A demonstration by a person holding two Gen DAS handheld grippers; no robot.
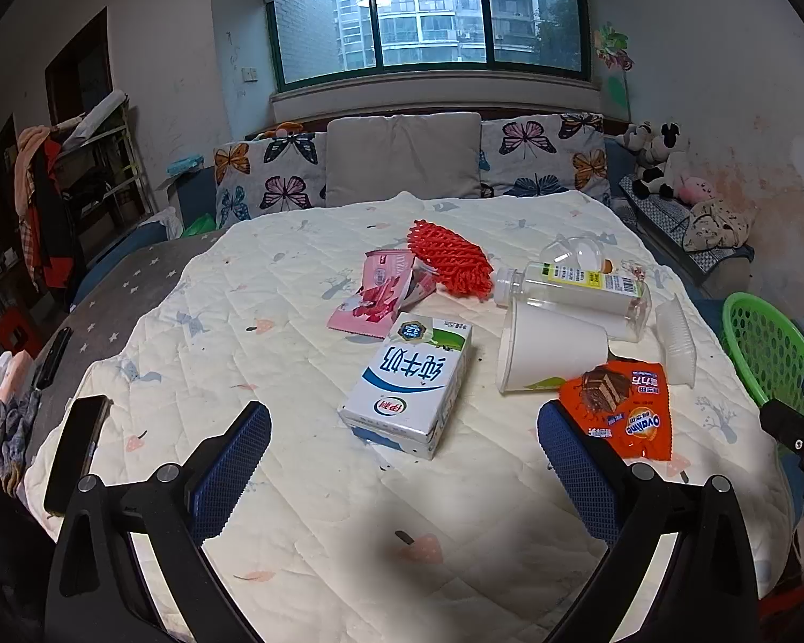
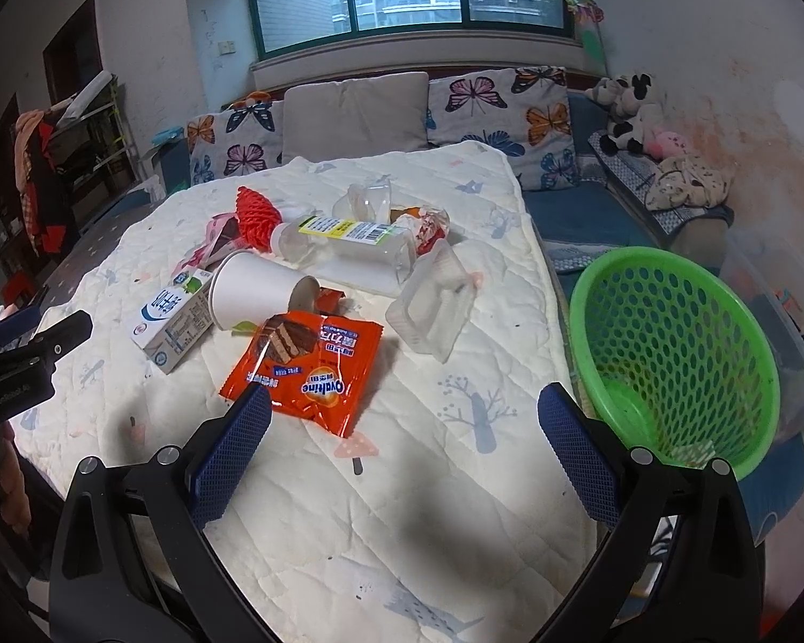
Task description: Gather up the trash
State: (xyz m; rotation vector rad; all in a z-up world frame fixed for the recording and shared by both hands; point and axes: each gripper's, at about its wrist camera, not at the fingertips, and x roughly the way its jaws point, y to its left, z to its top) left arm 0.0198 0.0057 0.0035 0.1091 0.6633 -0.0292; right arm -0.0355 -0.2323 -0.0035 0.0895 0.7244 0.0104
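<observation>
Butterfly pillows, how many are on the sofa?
2. One butterfly pillow sits left of the plain grey cushion, the other butterfly pillow sits right of it. More could hide behind the quilt.

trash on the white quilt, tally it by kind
Printed wrappers: 2, orange Ovaltine wrapper, pink snack wrapper
Cartons: 1, white-and-blue milk carton
Cups: 1, white paper cup
Clear plastic: 3, labelled bottle, tray, dome lid
Red foam net: 1
Total: 8
</observation>
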